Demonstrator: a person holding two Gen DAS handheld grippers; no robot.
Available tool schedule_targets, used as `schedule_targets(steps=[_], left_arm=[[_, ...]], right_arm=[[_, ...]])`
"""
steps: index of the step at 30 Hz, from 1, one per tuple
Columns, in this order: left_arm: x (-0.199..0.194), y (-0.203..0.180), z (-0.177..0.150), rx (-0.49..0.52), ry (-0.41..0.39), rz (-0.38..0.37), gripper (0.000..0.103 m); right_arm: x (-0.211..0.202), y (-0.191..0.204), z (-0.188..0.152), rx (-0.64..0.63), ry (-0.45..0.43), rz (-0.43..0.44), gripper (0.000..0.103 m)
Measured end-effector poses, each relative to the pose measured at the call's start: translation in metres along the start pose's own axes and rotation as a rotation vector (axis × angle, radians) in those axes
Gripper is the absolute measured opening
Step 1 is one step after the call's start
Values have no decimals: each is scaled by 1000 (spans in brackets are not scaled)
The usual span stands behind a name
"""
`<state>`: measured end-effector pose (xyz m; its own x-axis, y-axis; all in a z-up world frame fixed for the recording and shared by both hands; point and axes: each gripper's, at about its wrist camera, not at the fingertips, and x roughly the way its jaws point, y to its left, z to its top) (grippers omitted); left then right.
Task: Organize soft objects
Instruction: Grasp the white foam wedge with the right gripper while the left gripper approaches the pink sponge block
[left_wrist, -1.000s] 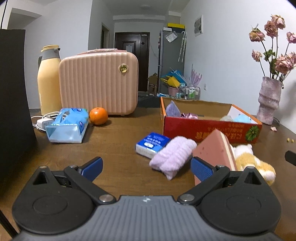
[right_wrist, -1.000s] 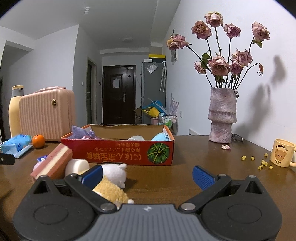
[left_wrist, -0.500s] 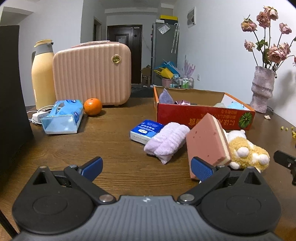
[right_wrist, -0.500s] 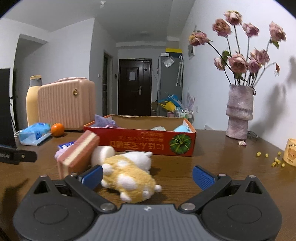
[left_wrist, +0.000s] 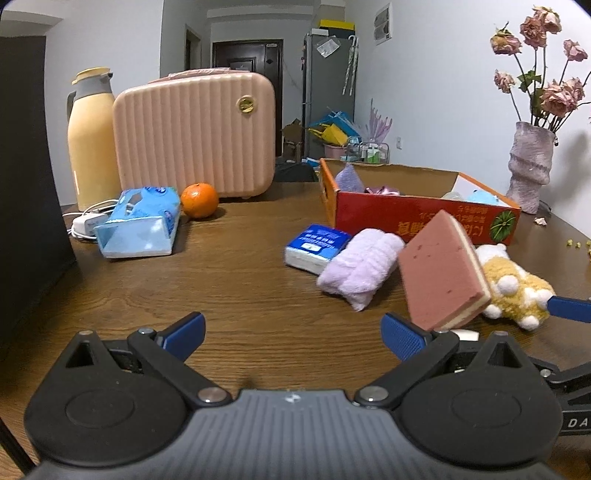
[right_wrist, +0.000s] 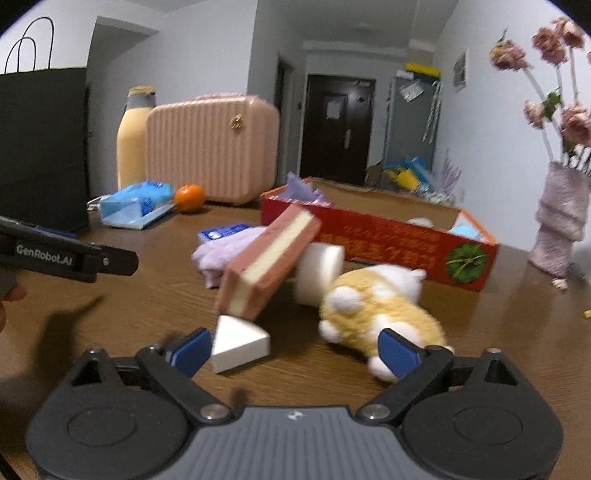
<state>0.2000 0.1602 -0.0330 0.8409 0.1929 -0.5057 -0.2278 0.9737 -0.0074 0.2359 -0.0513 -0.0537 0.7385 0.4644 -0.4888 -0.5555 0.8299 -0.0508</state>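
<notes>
"GenRobot.AI" on the left tongs (right_wrist: 122, 263) (white lettering)

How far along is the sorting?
Done: a few soft items lie in the red box. In hand: nothing yet; the right gripper is closing beside the plush, its pads not yet pressing on it. The left gripper is open. Left: plush, sponge, purple towel and white foam pieces.

Black gripper (right_wrist: 293, 354) bodies, 2 blue ribbed fingertips (right_wrist: 397, 352) ea., silver pivot screws, white "GenRobot.AI" lettering.
</notes>
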Motion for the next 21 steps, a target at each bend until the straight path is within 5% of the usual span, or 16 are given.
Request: schedule_targets(steps=[12, 21], left_arm=[[5, 19, -3, 14, 43, -14, 103], [3, 23, -3, 12, 45, -34, 103]], right_arm=[[41, 13, 8, 46, 143, 61, 62], [47, 17, 10, 41, 143, 90, 34]])
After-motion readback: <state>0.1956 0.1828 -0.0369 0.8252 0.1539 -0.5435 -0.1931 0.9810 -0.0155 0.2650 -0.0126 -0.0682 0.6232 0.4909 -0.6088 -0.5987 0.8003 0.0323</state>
